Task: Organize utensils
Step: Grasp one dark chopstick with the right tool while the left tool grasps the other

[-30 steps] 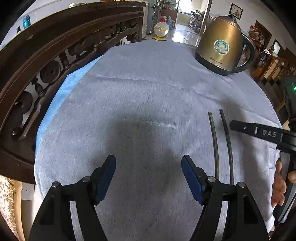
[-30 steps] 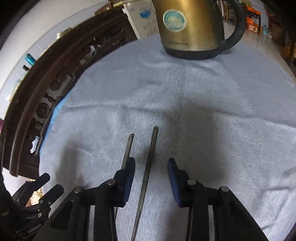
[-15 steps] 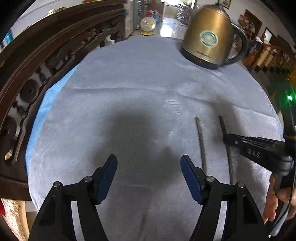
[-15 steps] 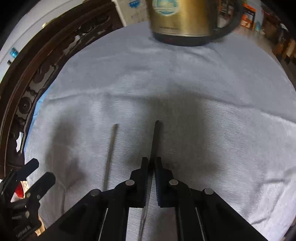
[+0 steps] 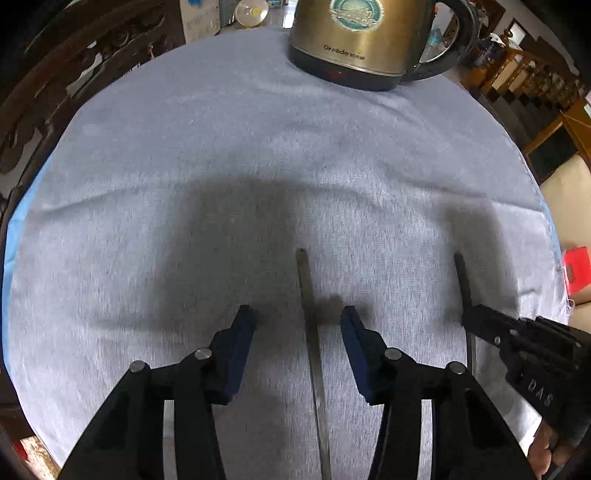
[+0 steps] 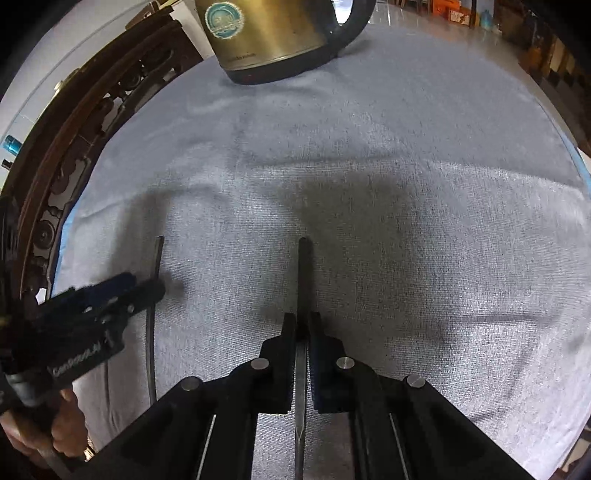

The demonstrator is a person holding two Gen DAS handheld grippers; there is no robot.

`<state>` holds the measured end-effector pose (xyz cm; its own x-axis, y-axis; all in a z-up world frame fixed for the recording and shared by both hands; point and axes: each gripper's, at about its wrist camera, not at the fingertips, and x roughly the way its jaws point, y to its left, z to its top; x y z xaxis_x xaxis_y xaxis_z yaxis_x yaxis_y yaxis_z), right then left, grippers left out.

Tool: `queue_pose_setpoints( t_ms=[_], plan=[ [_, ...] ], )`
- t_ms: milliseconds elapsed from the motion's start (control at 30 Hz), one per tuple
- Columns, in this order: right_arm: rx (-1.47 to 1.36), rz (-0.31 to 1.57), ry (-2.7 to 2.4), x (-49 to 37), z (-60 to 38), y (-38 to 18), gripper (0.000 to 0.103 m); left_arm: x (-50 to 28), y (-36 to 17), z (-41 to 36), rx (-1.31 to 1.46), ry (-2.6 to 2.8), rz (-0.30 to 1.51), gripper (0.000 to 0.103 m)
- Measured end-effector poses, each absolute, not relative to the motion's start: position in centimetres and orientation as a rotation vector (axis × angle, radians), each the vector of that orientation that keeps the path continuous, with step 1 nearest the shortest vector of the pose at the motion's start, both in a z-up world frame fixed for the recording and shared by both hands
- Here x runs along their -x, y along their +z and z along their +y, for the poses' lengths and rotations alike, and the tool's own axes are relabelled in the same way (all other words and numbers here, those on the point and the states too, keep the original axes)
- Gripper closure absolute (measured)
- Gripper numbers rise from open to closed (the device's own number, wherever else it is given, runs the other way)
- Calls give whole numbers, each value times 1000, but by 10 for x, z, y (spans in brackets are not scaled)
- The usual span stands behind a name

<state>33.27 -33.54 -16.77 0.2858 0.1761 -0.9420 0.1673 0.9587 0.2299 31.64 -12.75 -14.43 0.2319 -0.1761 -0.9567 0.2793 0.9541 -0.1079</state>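
Note:
Two thin dark metal chopsticks lie lengthwise on the grey cloth. My left gripper (image 5: 297, 325) is open and straddles the left chopstick (image 5: 308, 314), which lies between its blue pads without touching them. My right gripper (image 6: 302, 325) is shut on the right chopstick (image 6: 304, 273). The right chopstick (image 5: 461, 277) and the right gripper (image 5: 476, 317) also show in the left wrist view. In the right wrist view the left gripper (image 6: 155, 288) sits over the left chopstick (image 6: 157, 258).
A brass electric kettle (image 5: 369, 33) with a black handle stands at the far side of the round table; it also shows in the right wrist view (image 6: 273, 33). A carved dark wooden chair back (image 6: 74, 122) curves along the left edge. The grey cloth (image 5: 221, 147) covers the table.
My left gripper moved right until it straddled the left chopstick. My right gripper closed on the right chopstick and carried it to the right, widening the gap between the two.

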Motion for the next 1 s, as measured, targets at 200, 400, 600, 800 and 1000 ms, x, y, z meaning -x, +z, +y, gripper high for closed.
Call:
queue_pose_setpoints(
  t_ms=[200, 400, 600, 800, 1000],
  plan=[
    [-324, 1285, 9, -326, -336, -167, 96, -324, -141, -133, -126, -310, 1293, 78],
    [-337, 1284, 4, -317, -337, -166, 96, -322, -139, -139, -216, -353, 1289, 96],
    [-364, 1204, 35, -296, -340, -155, 96, -305, -126, -126, -198, -359, 1234, 98],
    [-396, 1067, 46, -262, -354, -126, 96, -279, -80, -95, -143, -351, 1068, 98],
    [-438, 923, 36, -216, -370, -91, 96, -233, -30, -66, -80, -361, 914, 98]
  ],
)
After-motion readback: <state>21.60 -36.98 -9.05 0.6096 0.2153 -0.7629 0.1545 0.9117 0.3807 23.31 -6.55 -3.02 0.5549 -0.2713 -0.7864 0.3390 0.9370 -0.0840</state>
